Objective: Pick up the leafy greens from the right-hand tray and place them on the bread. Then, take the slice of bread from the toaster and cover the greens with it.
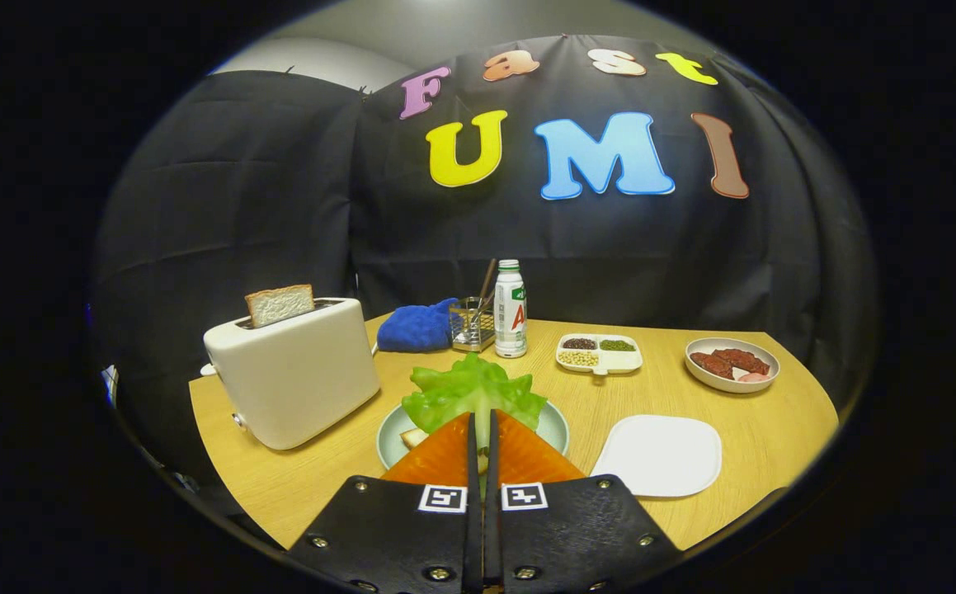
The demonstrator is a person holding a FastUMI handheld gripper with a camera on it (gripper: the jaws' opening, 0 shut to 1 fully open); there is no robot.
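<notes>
My gripper [483, 417] is shut on the leafy greens [471, 388], a thin edge of leaf pinched between the two fingers. The ruffled green leaf spreads just ahead of the fingertips, over a pale green plate [558, 429]. A corner of a bread slice [413, 437] on that plate peeks out beside the left finger; the fingers and leaf hide the rest of it. To the left stands a cream toaster [296, 384] with a slice of bread [280, 304] sticking up from its slot.
A white square tray [661, 455] lies right of the plate. Beyond it are a bowl of meat [732, 364] and a divided dish of beans [599, 353]. A bottle [510, 309], a wire holder [471, 323] and a blue cloth [416, 327] stand along the table's far edge.
</notes>
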